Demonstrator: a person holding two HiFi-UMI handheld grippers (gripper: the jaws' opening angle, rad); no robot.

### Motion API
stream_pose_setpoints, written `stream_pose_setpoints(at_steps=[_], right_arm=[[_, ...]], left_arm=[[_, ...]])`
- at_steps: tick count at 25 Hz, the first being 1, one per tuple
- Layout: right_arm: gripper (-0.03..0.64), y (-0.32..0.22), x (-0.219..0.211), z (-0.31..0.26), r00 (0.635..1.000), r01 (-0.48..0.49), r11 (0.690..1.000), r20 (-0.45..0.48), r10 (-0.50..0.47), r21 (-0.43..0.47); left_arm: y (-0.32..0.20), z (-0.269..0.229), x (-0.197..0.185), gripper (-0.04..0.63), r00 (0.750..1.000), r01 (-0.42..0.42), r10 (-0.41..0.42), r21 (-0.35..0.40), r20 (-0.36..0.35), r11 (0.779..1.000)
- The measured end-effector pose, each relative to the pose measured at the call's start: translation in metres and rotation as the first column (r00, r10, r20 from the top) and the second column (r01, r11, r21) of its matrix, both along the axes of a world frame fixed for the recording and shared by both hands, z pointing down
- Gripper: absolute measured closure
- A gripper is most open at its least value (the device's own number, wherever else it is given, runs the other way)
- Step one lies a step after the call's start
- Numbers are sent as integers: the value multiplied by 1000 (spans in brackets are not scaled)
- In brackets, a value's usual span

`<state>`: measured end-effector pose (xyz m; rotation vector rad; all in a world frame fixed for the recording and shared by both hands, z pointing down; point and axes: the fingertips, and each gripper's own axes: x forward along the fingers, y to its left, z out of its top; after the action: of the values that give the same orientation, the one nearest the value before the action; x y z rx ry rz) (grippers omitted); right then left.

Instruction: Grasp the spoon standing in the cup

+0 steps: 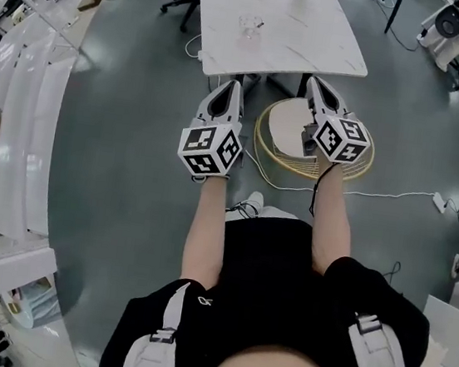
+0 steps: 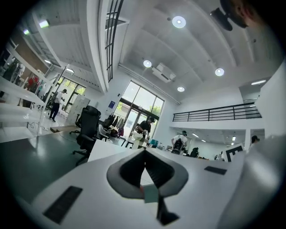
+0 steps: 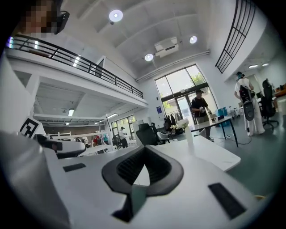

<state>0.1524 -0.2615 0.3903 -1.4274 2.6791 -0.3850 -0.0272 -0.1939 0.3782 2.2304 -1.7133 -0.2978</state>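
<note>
**A:** Over on the white table [image 1: 314,47], well ahead of the person, stands a small clear cup [image 1: 250,27]. That must be the one with the spoon, though from this far I can hardly make the spoon out.

**B:** And both tools are nowhere near it. The left gripper [image 1: 231,86] hangs short of the table's near edge with its jaws pressed together and nothing between them. The right gripper [image 1: 316,85] is the same, closed and empty, above the round stool [image 1: 291,132].

**A:** So they'd have to open before anything else. How do you reckon the spoon handles?

**B:** Light and stiff, I'd guess, with a thin, smooth handle that could slip or swivel in a loose pinch. I'd take it on the handle, clear above the rim, squeezing across the flat.

**A:** The cup worries me more. It looks like glass, and light enough to tip or slide if the jaws knock it.

**B:** Then lift straight up, so the bowl doesn't drag the rim.
</note>
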Motion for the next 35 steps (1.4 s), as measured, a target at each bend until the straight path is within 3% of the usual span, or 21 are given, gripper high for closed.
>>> stream_pose_setpoints(at_steps=[5,9,15,18,28,32,35], right_arm=[[611,-17,-39,27,999,46,997,-8,-47,-56],[611,-35,-56,56,999,9,994,-34,-13,-110],[611,-102,-11,65,988,-148,981,-59,142,-123],[611,-134,-9,58,983,-180,977,-53,175,-114],[611,-197,-96,104,996,-84,984,-53,76,-158],[609,-218,-130,116,997,-60,982,-67,49,-181],[607,-232,-147,125,997,-29,981,-73,15,-194]], left_arm=[[-18,27,-37,580,999,46,-47,-75,-9,996],[-54,53,-54,580,1000,2,-4,-138,-15,990],[-145,61,-21,580,994,-110,112,-141,7,984],[-179,58,-17,580,989,-143,146,-148,12,979],[-235,98,-68,580,993,-120,118,-214,-22,969],[-254,110,-88,580,991,-129,117,-236,-63,963],[-274,117,-92,580,989,-147,138,-248,-53,958]])
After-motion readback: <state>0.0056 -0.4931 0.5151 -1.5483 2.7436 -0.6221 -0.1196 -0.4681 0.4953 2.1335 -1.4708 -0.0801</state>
